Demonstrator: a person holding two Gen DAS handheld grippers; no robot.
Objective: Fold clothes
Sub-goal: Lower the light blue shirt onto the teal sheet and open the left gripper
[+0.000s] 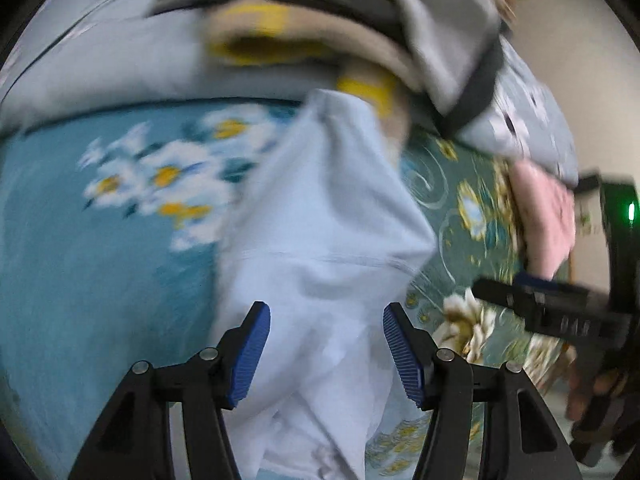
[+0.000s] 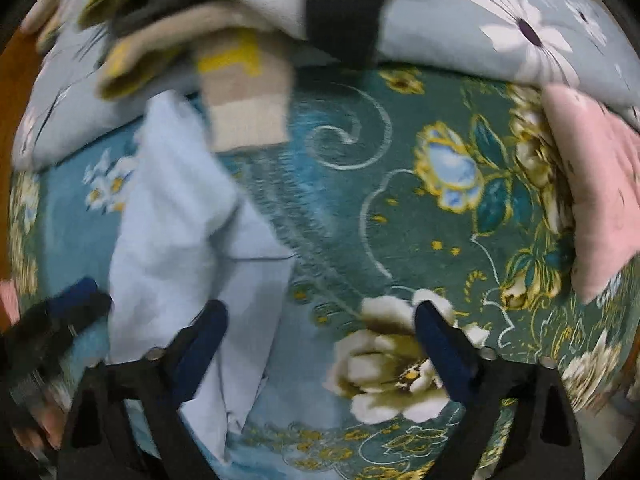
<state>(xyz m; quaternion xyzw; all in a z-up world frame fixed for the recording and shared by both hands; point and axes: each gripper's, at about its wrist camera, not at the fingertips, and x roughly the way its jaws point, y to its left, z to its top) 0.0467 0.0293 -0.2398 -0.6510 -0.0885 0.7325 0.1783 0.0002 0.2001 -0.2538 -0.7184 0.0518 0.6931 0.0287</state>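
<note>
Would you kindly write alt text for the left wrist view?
The open left gripper hangs over a crumpled pale blue garment on a teal floral bedspread. A heap of clothes lies beyond, and the right gripper enters at right.

Pale blue garment on teal bedspread with cream and yellow flowers; pink cloth; beige-yellow garment.

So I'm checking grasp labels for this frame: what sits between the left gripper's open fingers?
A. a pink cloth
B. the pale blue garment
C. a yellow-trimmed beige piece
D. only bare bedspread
B: in the left wrist view, the left gripper stands open with the pale blue garment running down between its blue fingers.
</note>
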